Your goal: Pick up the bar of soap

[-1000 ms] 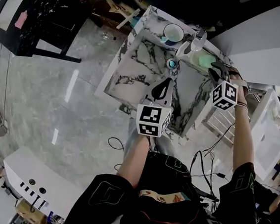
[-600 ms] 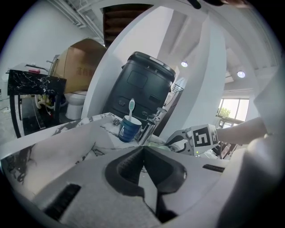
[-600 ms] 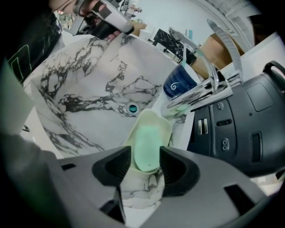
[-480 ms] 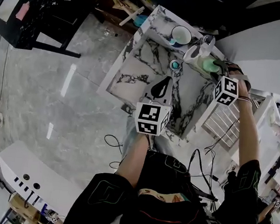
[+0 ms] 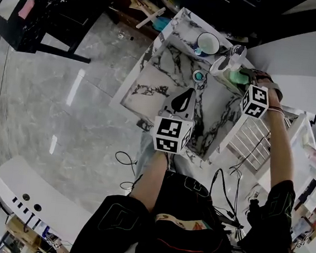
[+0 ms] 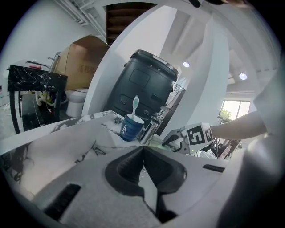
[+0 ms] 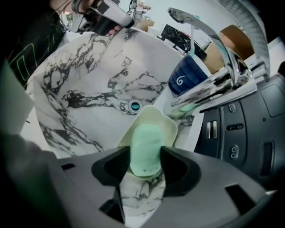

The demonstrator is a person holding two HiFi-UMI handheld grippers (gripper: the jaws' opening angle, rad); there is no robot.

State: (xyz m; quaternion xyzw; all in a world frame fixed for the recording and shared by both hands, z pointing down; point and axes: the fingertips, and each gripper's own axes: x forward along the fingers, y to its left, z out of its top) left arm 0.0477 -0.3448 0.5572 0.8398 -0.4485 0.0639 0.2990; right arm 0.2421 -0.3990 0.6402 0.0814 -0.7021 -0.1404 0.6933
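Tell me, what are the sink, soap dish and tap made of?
Sink: looks like marble or marble-look stone, glossy; white with dark veins.
Soap dish: probably plastic, matte pale yellow, thin moulded rim.
Tap: polished metal, likely chrome; mirror-like reflections.

White marbled sink (image 5: 162, 78) with a round drain (image 5: 198, 75) in its basin, chrome tap (image 7: 211, 88) at the rim, blue cup (image 6: 132, 128) holding a white toothbrush (image 6: 136, 105) just beside it, black table (image 5: 49, 13) well apart on the grey floor (image 5: 63, 119).
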